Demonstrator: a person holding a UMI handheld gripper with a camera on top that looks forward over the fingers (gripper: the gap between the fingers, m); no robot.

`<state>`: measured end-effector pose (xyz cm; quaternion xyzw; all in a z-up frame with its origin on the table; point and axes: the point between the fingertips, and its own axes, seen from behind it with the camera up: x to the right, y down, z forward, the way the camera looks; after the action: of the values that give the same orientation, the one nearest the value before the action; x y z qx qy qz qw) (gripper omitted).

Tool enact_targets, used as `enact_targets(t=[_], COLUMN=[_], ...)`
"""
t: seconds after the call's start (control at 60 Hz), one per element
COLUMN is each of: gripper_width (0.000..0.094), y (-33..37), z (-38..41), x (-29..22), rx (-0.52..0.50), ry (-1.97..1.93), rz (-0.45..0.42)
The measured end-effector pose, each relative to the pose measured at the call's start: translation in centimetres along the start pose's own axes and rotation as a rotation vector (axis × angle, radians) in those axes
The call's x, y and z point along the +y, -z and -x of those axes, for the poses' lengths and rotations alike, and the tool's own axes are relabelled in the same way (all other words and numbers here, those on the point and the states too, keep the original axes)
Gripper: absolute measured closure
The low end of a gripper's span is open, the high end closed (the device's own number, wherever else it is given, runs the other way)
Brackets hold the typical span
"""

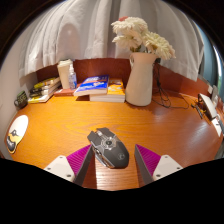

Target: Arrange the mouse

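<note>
Tongs (111, 165): spread, magenta pads (78, 158) either side, gripping nothing. Dark grey mouse (108, 147): on wooden counter (60, 125), between the fingertips, gaps both sides. Beyond, 1 o'clock: white vase (140, 78) with pale flowers. 11 o'clock: stacked books (101, 89). Behind: curtain (70, 30).

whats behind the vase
Behind the vase hang white curtains, with a wooden ledge at their foot. The part directly behind the vase is covered. The mouse lies between the open gripper fingers.
</note>
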<state>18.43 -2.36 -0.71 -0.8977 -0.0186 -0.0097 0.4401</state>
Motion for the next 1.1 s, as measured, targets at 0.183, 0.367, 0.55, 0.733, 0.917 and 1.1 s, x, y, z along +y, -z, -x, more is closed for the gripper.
enact_targets(t=[0.183, 0.367, 0.55, 0.733, 0.917, 1.1], gripper_width=[0.0178, 0.0405, 0.0513, 0.0576, 0.0576, 0.0574], y=[-3.1, -4.6, -5.0, -5.2, -3.7, 1.1], z=[0.0, 0.2, 0.0, 0.1, 0.9, 5.4], x=[-1.6, -2.8, -3.1, -3.4, -7.2, -15.8], rx=[-0.04, -0.045, -0.026, 0.001, 0.068, 0.119], ry=[0.003, -0.019, -0.039, -0.078, -0.093, -0.099], rz=[0.004, 0.009, 0.038, 0.104, 0.091, -0.032])
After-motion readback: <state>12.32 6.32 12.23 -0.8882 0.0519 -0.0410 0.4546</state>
